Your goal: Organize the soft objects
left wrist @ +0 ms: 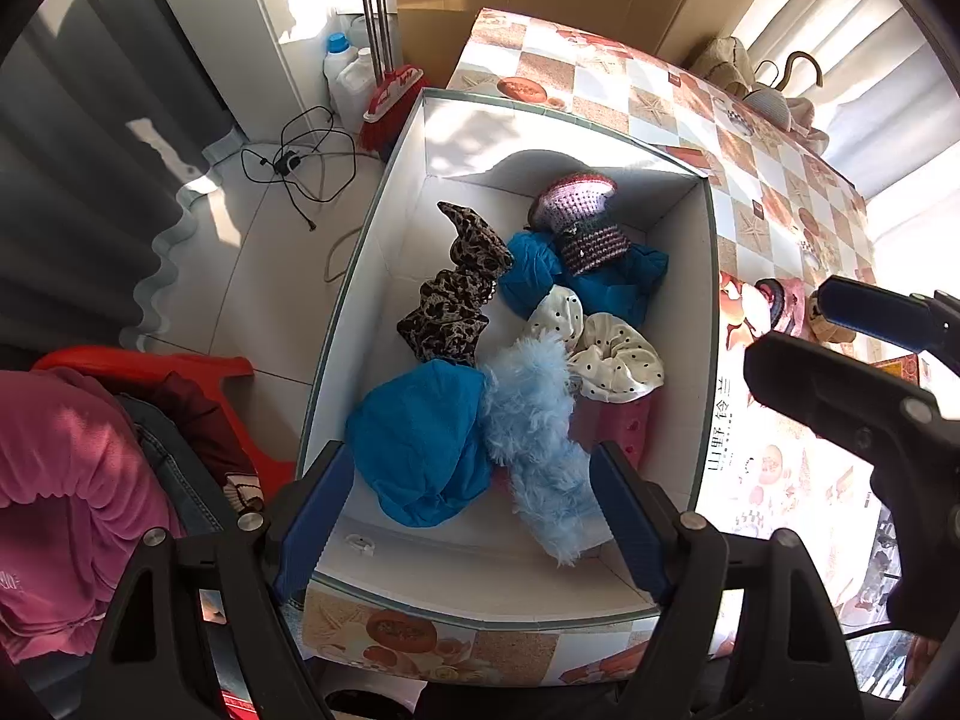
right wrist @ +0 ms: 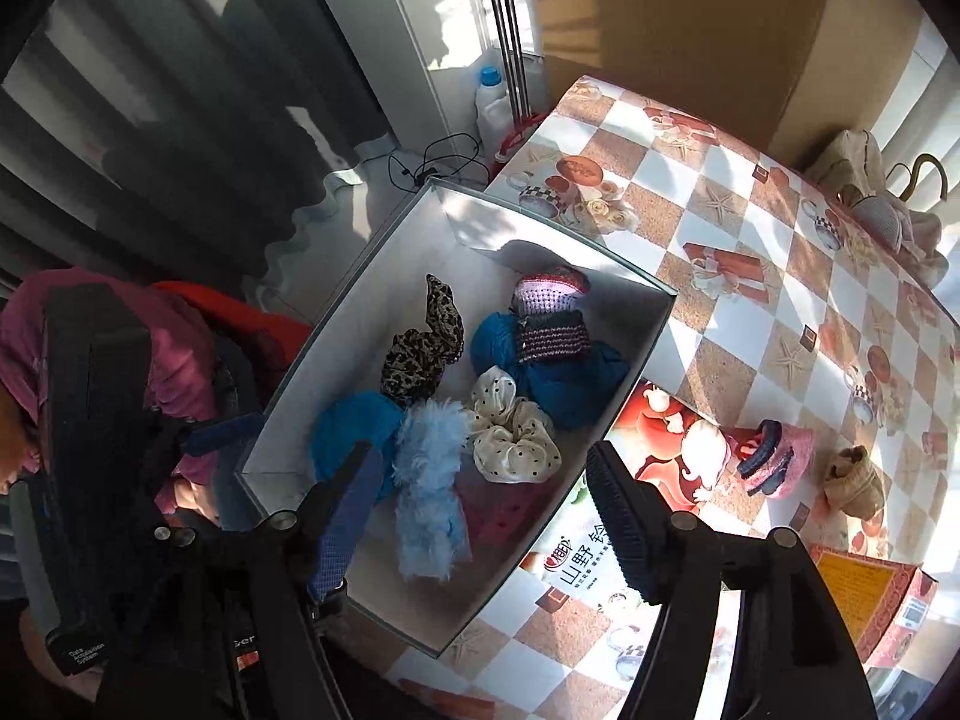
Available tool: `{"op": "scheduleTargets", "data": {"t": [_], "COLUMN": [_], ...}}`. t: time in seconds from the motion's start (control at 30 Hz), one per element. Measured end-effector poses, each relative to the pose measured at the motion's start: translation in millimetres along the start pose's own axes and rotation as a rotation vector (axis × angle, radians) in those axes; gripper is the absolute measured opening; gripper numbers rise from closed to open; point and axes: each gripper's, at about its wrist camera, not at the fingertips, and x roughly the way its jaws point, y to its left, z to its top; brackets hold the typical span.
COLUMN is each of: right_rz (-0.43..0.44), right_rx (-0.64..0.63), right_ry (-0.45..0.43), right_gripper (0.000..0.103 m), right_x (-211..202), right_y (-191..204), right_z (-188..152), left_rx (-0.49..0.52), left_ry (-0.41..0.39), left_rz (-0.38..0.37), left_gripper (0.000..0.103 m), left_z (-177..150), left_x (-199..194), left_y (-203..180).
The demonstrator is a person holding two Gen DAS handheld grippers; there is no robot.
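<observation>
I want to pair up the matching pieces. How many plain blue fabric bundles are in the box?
2. One blue bundle lies at the near end beside the fluffy light-blue piece; the other blue bundle lies farther back, under the crocheted striped piece. More may be buried.

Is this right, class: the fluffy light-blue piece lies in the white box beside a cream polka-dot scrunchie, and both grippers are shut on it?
Not quite. The fluffy light-blue piece does lie in the white box beside the cream polka-dot scrunchie, but the left gripper and right gripper stand open, holding nothing. Both wrist views show it.
</observation>
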Motion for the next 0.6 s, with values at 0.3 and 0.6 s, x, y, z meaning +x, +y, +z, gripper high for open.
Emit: {"op": "scheduleTargets", "data": {"t": [0.3,0.6], "right_rz": [-0.013,-0.010], "right_rx": [0.009,0.043], "right_ry": [-0.027,-0.049], "right_gripper": [0.072,0.072], "right_x": [-12.8,-26.0], "right_y": [-7.5,-16.0], "right_z": [-13.7,-24.6], "left_rx": [-0.011,-0.038], "left_ry": [0.001,-0.047], "left_rz": [0.005,-0.052], "left_gripper": [0.084,0.084], "left_z": [-0.5,0.6], "left_x": [-2.1,-13.6], "left_y": [0.7,7.9]}}
